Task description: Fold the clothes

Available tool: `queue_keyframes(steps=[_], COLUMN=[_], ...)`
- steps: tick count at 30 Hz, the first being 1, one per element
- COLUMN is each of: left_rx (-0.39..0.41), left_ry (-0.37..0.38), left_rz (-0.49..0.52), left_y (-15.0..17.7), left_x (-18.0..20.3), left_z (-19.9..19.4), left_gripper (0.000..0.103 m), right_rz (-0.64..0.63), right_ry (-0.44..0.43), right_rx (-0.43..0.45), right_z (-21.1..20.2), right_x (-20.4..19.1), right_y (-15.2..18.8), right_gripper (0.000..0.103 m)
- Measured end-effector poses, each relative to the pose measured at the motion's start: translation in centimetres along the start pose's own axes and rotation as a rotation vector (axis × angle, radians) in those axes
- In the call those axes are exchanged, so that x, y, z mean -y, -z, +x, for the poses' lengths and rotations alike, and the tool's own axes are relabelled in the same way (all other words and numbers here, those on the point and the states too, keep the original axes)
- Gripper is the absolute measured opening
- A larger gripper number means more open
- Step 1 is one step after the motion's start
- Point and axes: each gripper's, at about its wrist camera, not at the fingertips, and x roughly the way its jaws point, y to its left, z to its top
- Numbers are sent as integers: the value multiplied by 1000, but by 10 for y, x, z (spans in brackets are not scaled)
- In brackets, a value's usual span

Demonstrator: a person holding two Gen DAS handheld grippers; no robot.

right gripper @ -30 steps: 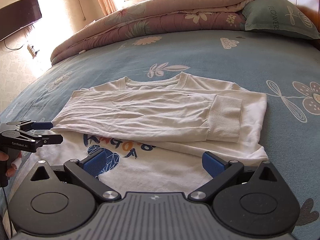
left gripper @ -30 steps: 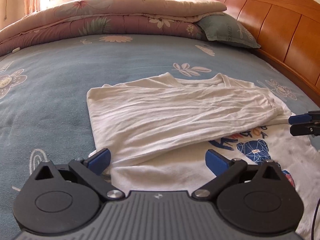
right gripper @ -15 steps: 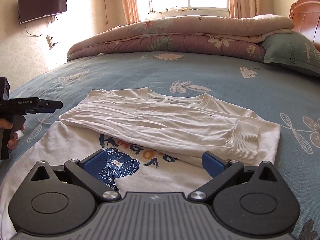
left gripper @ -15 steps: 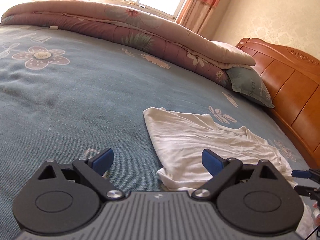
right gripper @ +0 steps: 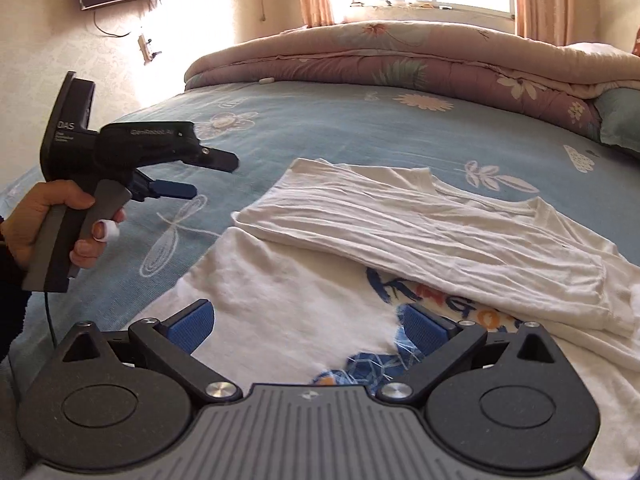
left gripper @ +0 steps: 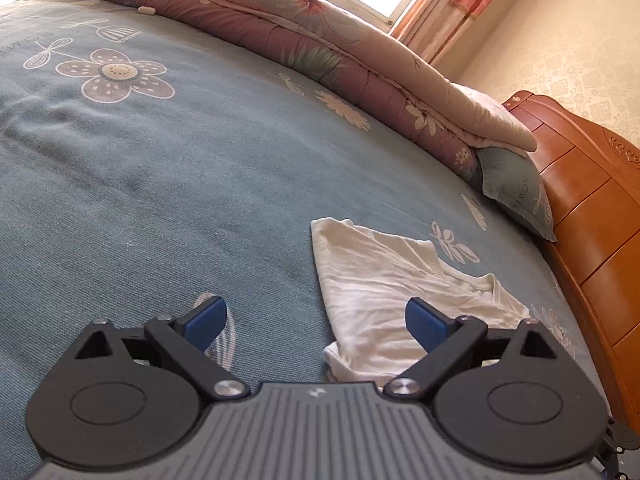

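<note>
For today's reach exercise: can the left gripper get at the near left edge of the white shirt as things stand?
Probably yes. The left gripper hangs open above bare bedsheet just beside the white shirt, and nothing lies between them.

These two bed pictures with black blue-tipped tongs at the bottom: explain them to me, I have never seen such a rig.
A person holds a pair of tongs in each hand, with a camera on each looking along its fingers. One picture is from the left tongs, open over the blue bedsheet. The other is from the right tongs, open above a white sweatshirt with its sleeves folded across the print. There the person's left hand shows, gripping its handle. Neither holds anything.
</note>
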Motion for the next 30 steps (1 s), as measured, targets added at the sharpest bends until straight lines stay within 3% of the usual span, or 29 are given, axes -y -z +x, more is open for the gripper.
queue_keyframes(steps=[4, 10, 16, 21, 26, 30], left_rx=[-76, -71, -74, -54, -93, -166], left_ry=[-12, 8, 44, 62, 98, 198], left_rz=[9, 17, 39, 80, 130, 200], left_y=[-2, -6, -7, -8, -1, 12], left_x=[-5, -7, -2, 6, 24, 49], left_z=[0, -9, -15, -27, -22, -20], left_gripper=[96, 97, 97, 99, 99, 99], right_rz=[-35, -22, -104, -62, -10, 69], right_ry=[-140, -211, -266, -122, 45, 169], right_rx=[-11, -82, -101, -98, -89, -112], right_z=[43, 109, 107, 41, -32, -64], right_x=[-32, -58, -83, -57, -28, -9], right_y=[-22, -31, -35, -21, -6, 17], right_gripper=[103, 103, 103, 103, 103, 103])
